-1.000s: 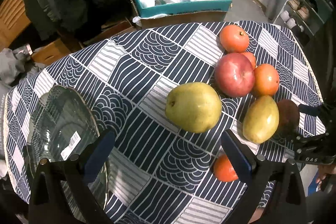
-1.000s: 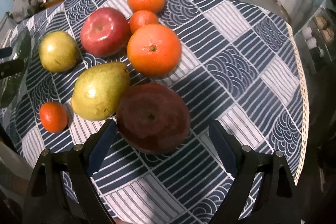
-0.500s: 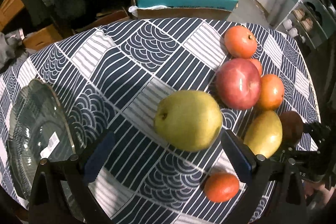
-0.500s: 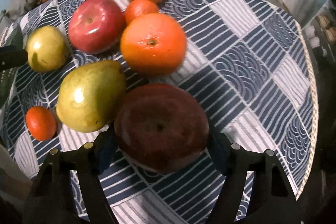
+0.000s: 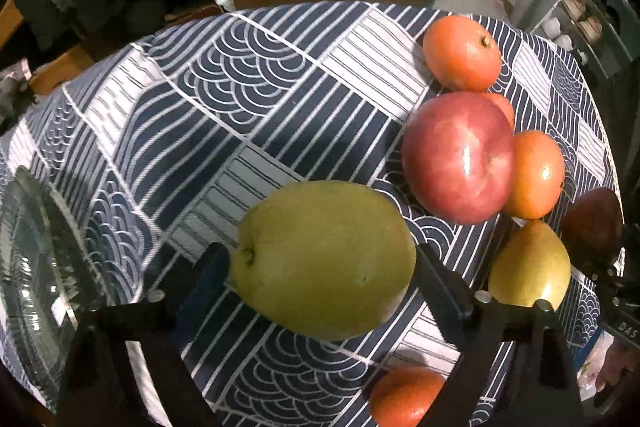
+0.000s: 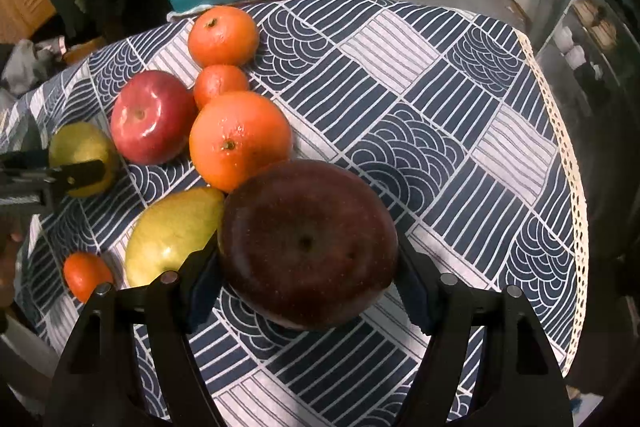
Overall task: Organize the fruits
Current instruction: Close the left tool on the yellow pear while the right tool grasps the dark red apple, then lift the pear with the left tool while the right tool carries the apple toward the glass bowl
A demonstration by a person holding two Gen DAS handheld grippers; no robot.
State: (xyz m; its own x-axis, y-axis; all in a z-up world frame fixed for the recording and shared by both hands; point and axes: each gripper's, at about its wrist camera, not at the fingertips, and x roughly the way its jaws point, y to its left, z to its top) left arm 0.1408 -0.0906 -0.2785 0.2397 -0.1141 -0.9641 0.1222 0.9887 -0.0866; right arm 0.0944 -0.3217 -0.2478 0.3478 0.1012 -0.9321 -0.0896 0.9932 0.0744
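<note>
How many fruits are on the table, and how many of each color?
Orange: 4
Yellow-green: 2
Bright red: 1
Dark red: 1
Total: 8

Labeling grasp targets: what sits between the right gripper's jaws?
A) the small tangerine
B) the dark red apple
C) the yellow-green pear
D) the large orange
B. In the right wrist view the dark red apple fills the gap of the right gripper, with both pads against its sides; the large orange and the yellow-green pear lie beyond it on the tablecloth.
</note>
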